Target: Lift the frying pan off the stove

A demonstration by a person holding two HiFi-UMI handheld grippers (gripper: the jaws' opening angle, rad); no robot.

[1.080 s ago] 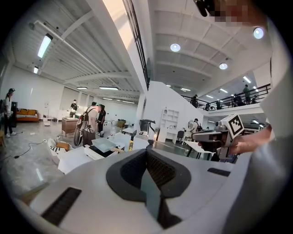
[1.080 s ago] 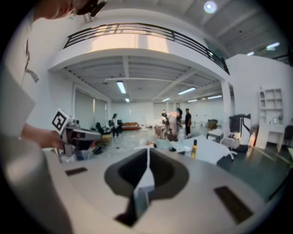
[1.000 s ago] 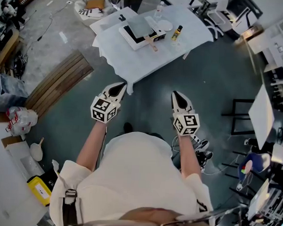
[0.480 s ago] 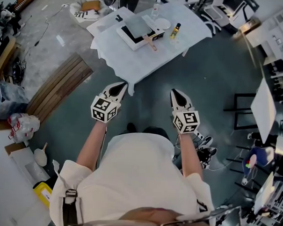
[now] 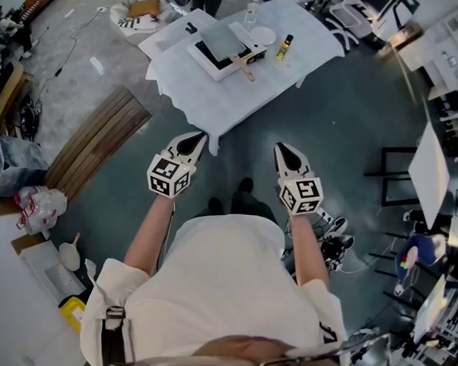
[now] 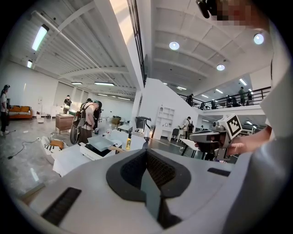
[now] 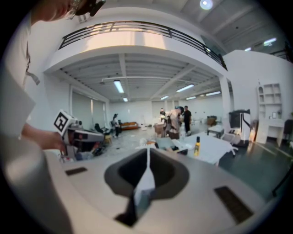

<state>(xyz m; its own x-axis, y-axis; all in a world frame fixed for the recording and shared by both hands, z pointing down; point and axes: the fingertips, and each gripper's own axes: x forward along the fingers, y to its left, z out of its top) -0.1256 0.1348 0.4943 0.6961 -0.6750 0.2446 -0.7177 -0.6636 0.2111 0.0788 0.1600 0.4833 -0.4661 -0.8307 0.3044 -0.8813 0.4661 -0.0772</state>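
Note:
A grey square frying pan [image 5: 222,42] with a wooden handle [image 5: 244,66] sits on a white-and-black stove [image 5: 208,60], on a white-clothed table [image 5: 218,94] well ahead of me. The left gripper view also shows the frying pan [image 6: 101,143] on the stove [image 6: 90,152], in the distance. My left gripper [image 5: 194,140] and right gripper [image 5: 279,149] are held side by side at waist height, short of the table's near edge. Both are shut with nothing between their jaws. In their own views the left gripper [image 6: 146,154] and right gripper [image 7: 148,153] show closed jaws.
A yellow bottle [image 5: 281,49] and a white plate [image 5: 264,38] stand on the table right of the stove. Wooden planks [image 5: 94,138] lie on the floor at left. A black frame [image 5: 392,182] stands at right. People [image 6: 87,122] stand beyond the table.
The table sits slightly nearer and a foot now shows forward below me. Both grippers keep the same pose and stay shut.

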